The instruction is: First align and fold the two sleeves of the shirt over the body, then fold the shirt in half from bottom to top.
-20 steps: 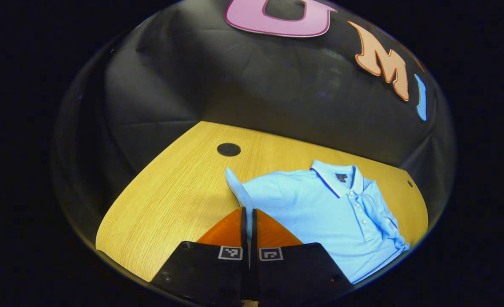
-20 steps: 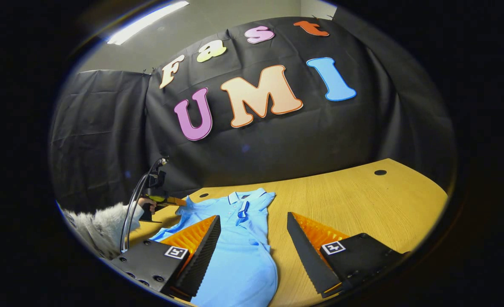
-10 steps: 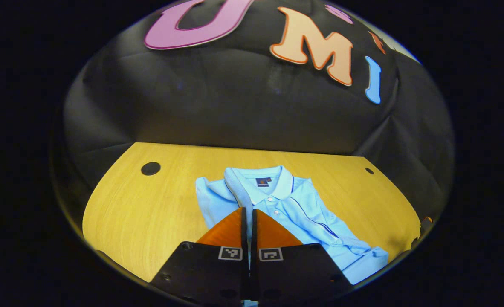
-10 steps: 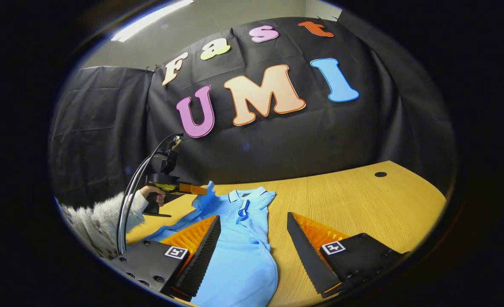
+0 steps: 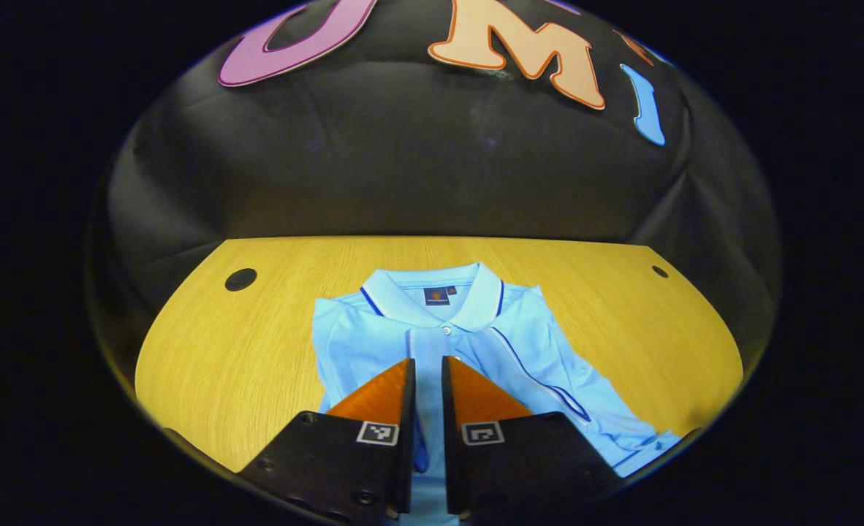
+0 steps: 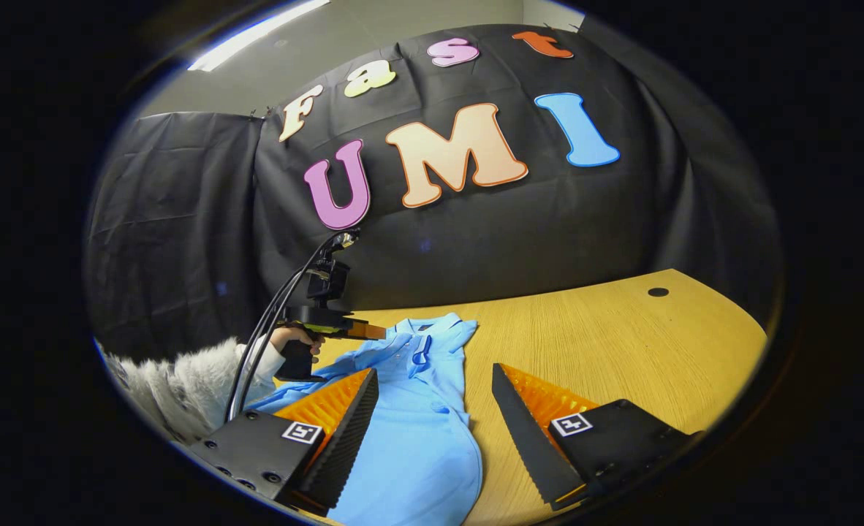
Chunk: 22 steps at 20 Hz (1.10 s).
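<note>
A light blue polo shirt [image 5: 520, 343] lies face up on the wooden table [image 5: 242, 351], collar at the far side. A strip of sleeve runs down the middle of its chest. My left gripper [image 5: 426, 365] hovers over that strip, its fingers parted by a narrow gap with the blue cloth showing between them. In the right gripper view the left gripper [image 6: 377, 331] sits just above the shirt [image 6: 417, 438] near the collar. My right gripper [image 6: 432, 380] stands wide open low over the shirt's lower part, one finger over the cloth and the other over bare table [image 6: 622, 343].
Round dark holes mark the tabletop at its far corners [image 5: 240, 279] [image 5: 659, 272] [image 6: 657, 292]. A hand [image 6: 289, 340] in a fluffy pale sleeve [image 6: 183, 380] holds the left gripper, with a cable [image 6: 271, 329] arching behind it. Black cloth walls close the back.
My left gripper carried the sleeve from the shirt's left side across to its middle and lowered it, then its fingers parted slightly. The right gripper has stayed where it was, open.
</note>
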Available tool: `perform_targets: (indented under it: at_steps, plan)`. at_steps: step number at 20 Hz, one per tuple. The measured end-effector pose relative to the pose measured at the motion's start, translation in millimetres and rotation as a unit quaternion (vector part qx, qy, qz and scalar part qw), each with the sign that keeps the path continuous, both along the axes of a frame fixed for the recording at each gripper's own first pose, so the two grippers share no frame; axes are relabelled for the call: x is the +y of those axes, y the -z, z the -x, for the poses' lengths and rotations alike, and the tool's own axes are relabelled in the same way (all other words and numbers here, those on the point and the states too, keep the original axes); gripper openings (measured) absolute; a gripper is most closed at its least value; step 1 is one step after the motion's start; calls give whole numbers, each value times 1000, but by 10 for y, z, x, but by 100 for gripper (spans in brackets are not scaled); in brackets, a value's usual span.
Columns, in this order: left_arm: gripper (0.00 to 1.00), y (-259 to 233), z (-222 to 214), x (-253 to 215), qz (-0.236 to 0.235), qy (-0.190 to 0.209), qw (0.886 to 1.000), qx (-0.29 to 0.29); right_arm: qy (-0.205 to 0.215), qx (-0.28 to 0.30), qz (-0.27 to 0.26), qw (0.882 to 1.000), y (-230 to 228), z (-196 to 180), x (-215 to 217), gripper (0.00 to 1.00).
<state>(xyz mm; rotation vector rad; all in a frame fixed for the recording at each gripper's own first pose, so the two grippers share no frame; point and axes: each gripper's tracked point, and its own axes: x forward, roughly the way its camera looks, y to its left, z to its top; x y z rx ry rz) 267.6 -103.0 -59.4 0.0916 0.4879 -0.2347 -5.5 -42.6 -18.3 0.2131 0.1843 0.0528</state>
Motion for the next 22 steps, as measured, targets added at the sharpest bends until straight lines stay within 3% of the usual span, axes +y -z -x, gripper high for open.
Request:
perform_targets:
  at_steps: [2,3,5,6,15,20,21,22]
  plan:
    - [37,-26,77,92,-23,-3,1000,-3,-4,1,-2,1000,16,-20,32,97]
    - [62,-37,129,125,-30,-2,1000,-8,-5,2,-3,1000,27,-31,48,97]
    - [89,-135,256,194,-33,1,999,-26,-10,7,-2,1000,71,-12,106,98]
    - [94,-188,377,227,-30,2,999,-30,-11,10,1,1000,83,-26,133,97]
    - [96,-218,1867,787,7,9,999,-43,-34,21,47,998,82,74,573,97]
    - [93,-154,2670,1141,29,-13,998,-59,-34,56,85,994,360,456,713,98]
    - [94,-130,2803,1188,30,-18,998,-61,-26,68,84,994,441,548,687,93]
    - [95,-91,2927,1219,31,-21,997,-62,-20,76,79,994,498,641,664,98]
